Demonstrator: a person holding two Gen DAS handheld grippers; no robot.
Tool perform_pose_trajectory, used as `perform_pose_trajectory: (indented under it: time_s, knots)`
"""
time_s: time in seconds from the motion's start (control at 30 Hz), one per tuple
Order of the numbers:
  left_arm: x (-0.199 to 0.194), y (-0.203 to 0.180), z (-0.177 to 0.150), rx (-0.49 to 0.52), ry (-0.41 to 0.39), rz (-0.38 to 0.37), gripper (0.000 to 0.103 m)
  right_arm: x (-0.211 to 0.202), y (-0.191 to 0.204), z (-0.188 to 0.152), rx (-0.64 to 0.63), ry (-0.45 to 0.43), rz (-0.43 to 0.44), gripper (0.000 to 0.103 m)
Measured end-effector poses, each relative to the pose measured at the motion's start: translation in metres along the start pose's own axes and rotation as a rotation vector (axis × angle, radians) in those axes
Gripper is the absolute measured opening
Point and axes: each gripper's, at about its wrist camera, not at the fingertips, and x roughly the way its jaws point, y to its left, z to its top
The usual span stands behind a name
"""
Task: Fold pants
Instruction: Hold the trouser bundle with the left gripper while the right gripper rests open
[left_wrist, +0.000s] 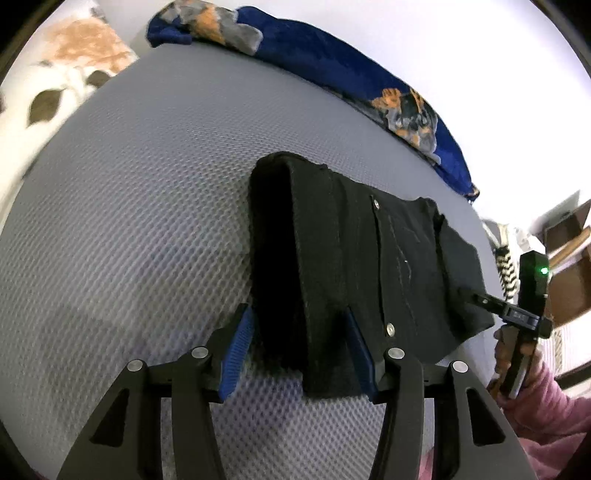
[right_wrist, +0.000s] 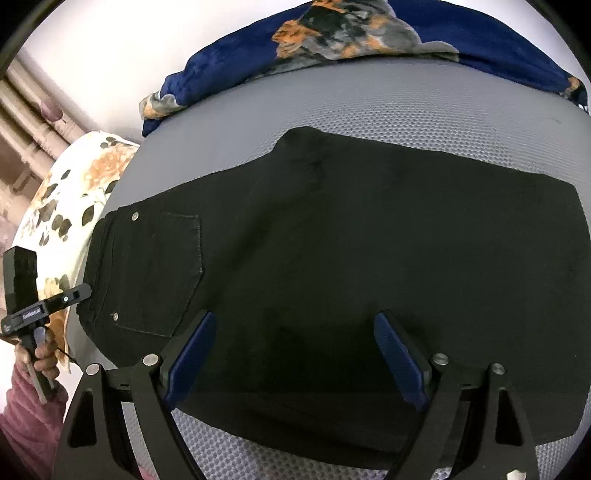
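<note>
One grey mesh mattress (left_wrist: 129, 221) carries everything you work on. One blue patterned blanket (left_wrist: 332, 66) lies bunched along its far edge, and one floral pillow (right_wrist: 66, 192) sits at an end.

One pair of black pants (right_wrist: 369, 240) lies folded flat near the front edge of the mattress, waistband toward the pillow end. Two metal rivets (right_wrist: 135, 216) are visible at the back pocket (right_wrist: 166, 273).

Two grippers are in use. Your left gripper (left_wrist: 299, 350) has its jaws partly apart, straddling the near corner of the folded pants; the pads do not press the cloth. Your right gripper (right_wrist: 295, 354) has its jaws wide apart over the pants, holding nothing. One pink sleeve (left_wrist: 554, 406) shows behind each handle.
</note>
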Motion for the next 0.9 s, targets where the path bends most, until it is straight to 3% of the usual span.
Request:
perform_pose_trajectory:
  time_s: [0.17, 0.47, 0.63, 0.8, 0.9]
  knots:
    - [-0.015, 0.008, -0.025, -0.078, -0.017, -0.059, 0.052, 0.003, 0.007, 0.003, -0.015, 0.008, 0.003, 0.086]
    - [0.002, 0.028, -0.044, -0.269, -0.049, -0.173, 0.055, 0.006, 0.014, 0.004, -0.03, 0.007, 0.002, 0.086]
    - [0.009, 0.027, -0.033, -0.276, -0.095, -0.196, 0.061, 0.007, 0.014, 0.001, -0.029, 0.004, 0.0, 0.086]
    - [0.02, 0.025, -0.014, -0.254, -0.131, -0.184, 0.061, 0.008, 0.015, 0.002, -0.04, 0.004, -0.008, 0.086]
    - [0.027, 0.016, -0.007, -0.207, -0.133, -0.149, 0.055, 0.008, 0.013, 0.003, -0.038, 0.006, -0.004, 0.086]
